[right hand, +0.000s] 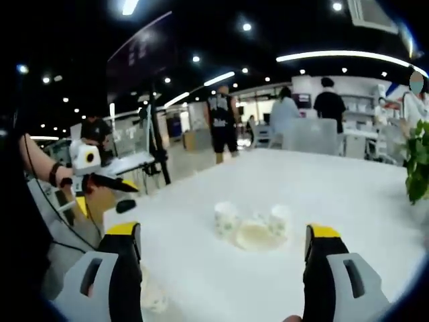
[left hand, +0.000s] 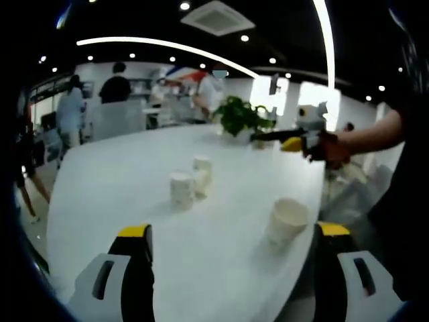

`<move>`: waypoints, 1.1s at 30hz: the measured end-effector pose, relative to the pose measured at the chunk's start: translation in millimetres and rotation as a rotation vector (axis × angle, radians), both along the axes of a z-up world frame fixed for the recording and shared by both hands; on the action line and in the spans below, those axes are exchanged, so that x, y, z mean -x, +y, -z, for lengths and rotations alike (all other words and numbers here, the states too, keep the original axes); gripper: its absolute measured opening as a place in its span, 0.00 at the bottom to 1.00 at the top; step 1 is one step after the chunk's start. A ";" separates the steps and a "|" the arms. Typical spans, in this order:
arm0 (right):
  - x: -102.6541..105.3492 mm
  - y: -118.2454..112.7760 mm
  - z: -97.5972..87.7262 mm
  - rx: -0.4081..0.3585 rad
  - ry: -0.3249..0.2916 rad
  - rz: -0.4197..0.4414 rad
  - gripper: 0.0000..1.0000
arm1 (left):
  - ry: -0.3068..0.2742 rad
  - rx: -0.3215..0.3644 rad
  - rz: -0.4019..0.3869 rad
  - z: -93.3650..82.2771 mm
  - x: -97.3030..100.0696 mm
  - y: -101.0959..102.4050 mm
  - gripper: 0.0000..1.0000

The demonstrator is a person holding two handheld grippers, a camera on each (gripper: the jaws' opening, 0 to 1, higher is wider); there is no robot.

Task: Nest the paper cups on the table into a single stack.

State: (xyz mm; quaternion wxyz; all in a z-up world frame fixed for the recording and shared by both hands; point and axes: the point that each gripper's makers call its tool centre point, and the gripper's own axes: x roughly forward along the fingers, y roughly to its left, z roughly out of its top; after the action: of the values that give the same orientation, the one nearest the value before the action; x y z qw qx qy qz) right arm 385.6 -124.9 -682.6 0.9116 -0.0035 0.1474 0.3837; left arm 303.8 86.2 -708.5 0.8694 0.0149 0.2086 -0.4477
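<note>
White paper cups stand apart on the white oval table (left hand: pixel 120 181): in the left gripper view, one near cup (left hand: pixel 287 220) sits between the jaw tips toward the right jaw, and a cluster of cups (left hand: pixel 191 181) stands farther in. The left gripper (left hand: pixel 234 231) and right gripper (right hand: pixel 220 231) both hold their yellow-tipped jaws wide apart and empty. Judged from this layout, the operator should centre one cup between the jaws, grip its wall lightly to avoid crushing, and lower it upright and coaxial into another cup.

Both views face the table (left hand: pixel 134 181) from opposite edges.
</note>
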 end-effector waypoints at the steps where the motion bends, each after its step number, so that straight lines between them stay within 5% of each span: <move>1: 0.0 0.6 -0.3 -0.004 0.001 -0.002 1.00 | 0.000 0.001 -0.001 0.1 -0.1 0.3 0.98; 15: -17.5 -4.3 9.5 0.011 0.046 -0.001 0.98 | -0.006 -0.014 -0.016 0.7 -1.9 2.3 0.98; 22: -51.2 -5.4 9.4 0.058 0.028 -0.021 0.93 | 0.005 -0.026 -0.019 3.8 -0.1 2.2 0.98; 33: -116.0 -19.4 48.1 0.090 0.079 0.019 0.79 | 0.013 -0.046 -0.040 4.1 -1.4 -0.2 0.98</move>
State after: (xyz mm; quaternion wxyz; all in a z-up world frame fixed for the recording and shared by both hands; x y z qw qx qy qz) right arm 501.6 -144.3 -730.7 0.9076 -0.0278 0.2003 0.3680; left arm 305.2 86.0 -712.6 0.8763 0.0281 0.2247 -0.4253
